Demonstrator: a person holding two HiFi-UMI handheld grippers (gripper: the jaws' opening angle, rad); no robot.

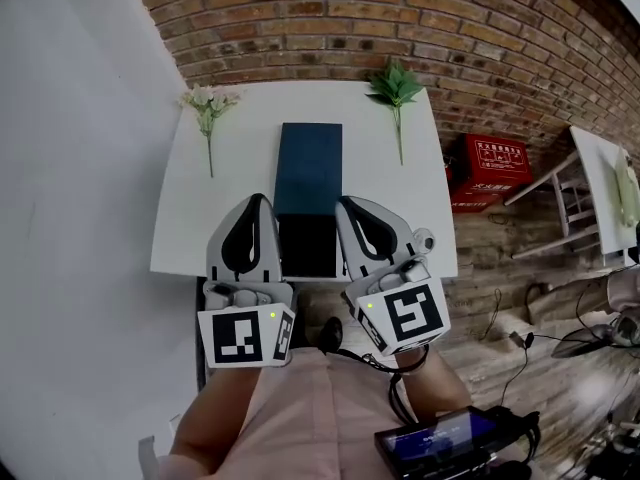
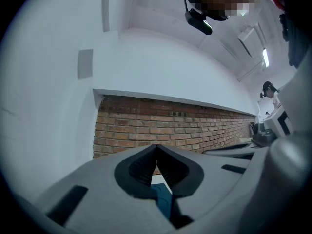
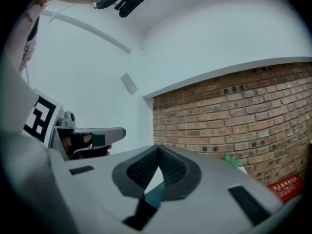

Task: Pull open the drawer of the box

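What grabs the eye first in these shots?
Two grey tongs, the left tongs and the right tongs, both shut and empty, frame the near end of a dark blue box in the middle of the white table. At the far corners lie a white flower sprig on the left and a green sprig on the right, below a brick wall.

A white table [image 1: 190, 218] fills the middle of the head view, backed by a red brick wall [image 1: 350, 18] along the top. A white-flowered sprig [image 1: 208, 103] lies at the table's upper left and a green leafy sprig [image 1: 396, 88] at its upper right. A red crate [image 1: 490, 171] sits on the floor at right, with cables [image 1: 520, 353] lower right.
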